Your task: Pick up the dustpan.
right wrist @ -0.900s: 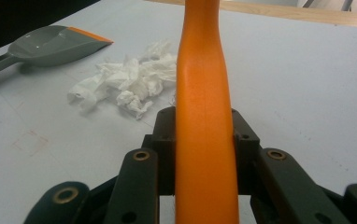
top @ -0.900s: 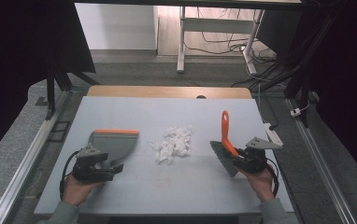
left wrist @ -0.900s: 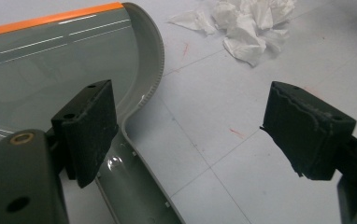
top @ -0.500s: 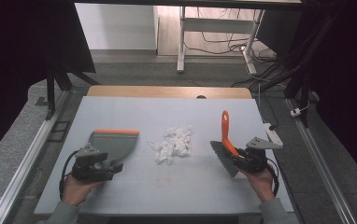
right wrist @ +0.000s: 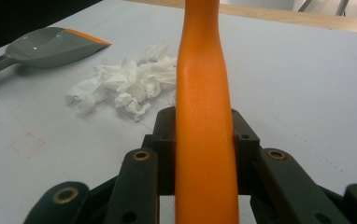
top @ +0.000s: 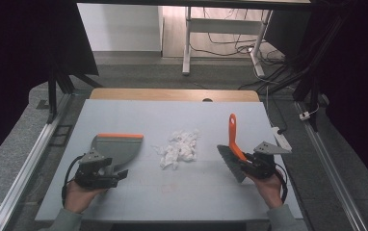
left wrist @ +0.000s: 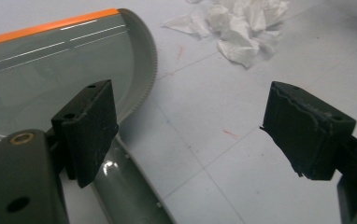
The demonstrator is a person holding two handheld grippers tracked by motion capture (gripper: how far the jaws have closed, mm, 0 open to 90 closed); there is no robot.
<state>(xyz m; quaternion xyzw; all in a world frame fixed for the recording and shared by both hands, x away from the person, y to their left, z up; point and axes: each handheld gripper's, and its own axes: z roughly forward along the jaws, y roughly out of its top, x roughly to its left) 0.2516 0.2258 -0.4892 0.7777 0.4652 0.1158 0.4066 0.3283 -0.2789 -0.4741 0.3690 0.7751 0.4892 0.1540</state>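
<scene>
A loose heap of crumpled white tissue scraps (top: 178,148) lies mid-tabletop (top: 172,202), between the two tools; it looks feather-light and soft, likely to scatter, so sweeping suits it better than pinching. The right hand-held gripper (top: 247,166) pinches the stiff orange plastic handle of the grey-bristled brush (top: 233,139), held low and tilted. The left hand-held gripper (left wrist: 204,135) is spread, one jaw over the handle of the grey dustpan with orange lip (top: 116,147), not clamping it.

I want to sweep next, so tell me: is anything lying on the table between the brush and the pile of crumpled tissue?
Nothing visible does. The brush, clamped by its orange handle in the right gripper, has bare table between its bristles and the tissue pile. The dustpan lies on the pile's far side, by the open left gripper.
</scene>
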